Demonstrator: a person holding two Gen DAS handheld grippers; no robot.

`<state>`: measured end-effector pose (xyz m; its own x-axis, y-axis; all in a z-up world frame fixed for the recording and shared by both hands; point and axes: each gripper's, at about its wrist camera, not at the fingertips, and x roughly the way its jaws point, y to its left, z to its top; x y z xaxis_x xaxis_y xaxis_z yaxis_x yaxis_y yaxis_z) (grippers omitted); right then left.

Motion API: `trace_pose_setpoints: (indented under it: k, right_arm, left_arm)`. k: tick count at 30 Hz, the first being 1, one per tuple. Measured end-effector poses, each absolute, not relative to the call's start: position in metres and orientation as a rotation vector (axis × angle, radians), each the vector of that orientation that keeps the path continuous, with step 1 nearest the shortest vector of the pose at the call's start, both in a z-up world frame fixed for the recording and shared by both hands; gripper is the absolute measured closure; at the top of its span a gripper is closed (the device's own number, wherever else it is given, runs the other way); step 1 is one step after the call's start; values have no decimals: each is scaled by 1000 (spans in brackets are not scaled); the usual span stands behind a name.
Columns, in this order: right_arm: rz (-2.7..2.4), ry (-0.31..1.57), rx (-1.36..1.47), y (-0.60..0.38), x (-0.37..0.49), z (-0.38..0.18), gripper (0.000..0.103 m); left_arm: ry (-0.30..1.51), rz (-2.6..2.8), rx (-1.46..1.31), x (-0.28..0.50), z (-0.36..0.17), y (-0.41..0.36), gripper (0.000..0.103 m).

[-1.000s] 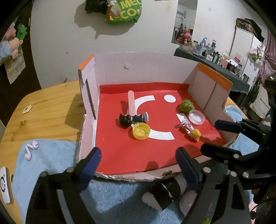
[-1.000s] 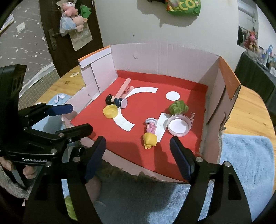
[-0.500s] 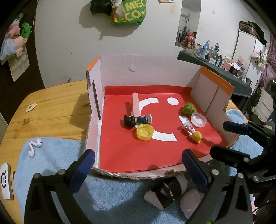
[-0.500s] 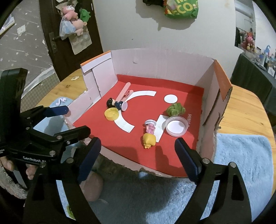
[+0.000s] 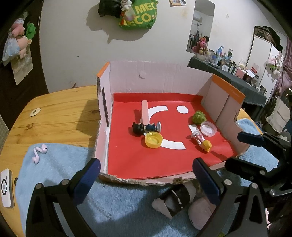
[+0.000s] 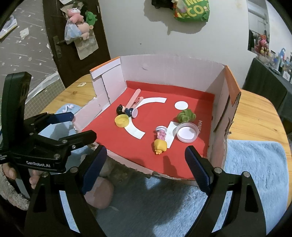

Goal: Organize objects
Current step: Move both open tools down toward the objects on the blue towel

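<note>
a lived-in home, a room used as a play or hobby corner. plush toys in a plastic bag hang from a dark wooden door, and a green snack bag is pinned to the white wall. the wooden surface carries a fluffy blue towel and pink earbuds. through a doorway, a cluttered dark-clothed side table holds bottles, a pink stuffed rabbit and knick-knacks beside a white fridge.
</note>
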<state>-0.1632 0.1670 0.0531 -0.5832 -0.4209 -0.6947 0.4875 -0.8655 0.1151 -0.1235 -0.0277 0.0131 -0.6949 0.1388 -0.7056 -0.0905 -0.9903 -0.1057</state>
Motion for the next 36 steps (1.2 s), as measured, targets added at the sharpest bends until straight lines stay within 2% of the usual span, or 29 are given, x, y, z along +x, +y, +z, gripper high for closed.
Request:
trace_pose_setpoints:
  k: [36]
  right_arm:
    - [-2368, 181, 1035, 156, -110, 45, 15]
  left_arm:
    - [-36, 2738, -1155, -83, 7, -16, 0]
